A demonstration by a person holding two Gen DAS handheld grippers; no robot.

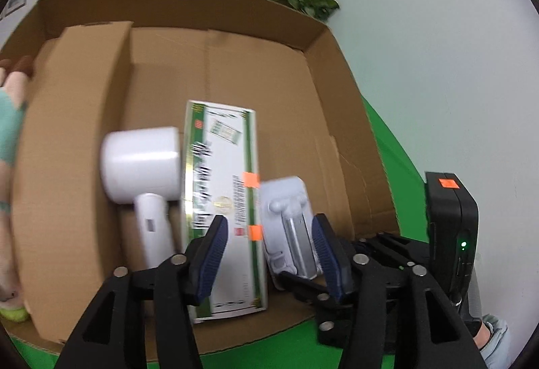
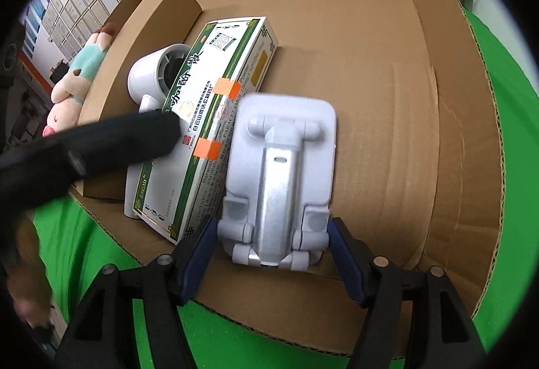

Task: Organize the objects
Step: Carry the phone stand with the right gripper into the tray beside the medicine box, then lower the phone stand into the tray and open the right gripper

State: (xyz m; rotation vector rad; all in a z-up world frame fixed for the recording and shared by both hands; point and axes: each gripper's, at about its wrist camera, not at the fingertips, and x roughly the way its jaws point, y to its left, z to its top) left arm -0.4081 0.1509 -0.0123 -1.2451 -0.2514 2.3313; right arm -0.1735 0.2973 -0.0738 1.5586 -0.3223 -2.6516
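Cardboard tray (image 2: 387, 72) on green cloth (image 2: 505, 99), holding three things packed side by side along its near-left part: white hair dryer (image 1: 141, 163) far left, green-and-white medicine box (image 1: 222, 200) in the middle, white folding stand (image 2: 283, 180) on the right, touching the box's long side

Right gripper (image 2: 273, 254) straddles the stand's near end, blue pads just off its sides, no squeeze visible – reads as jaws parted, stand resting on the tray floor, probably just set there to sit tight against the box

Left gripper (image 1: 269, 254) parted too, nothing clamped; box and stand lie beyond its pads

Plush toy (image 2: 74, 82) lies outside the tray, far left, against its flap – likely next to go in
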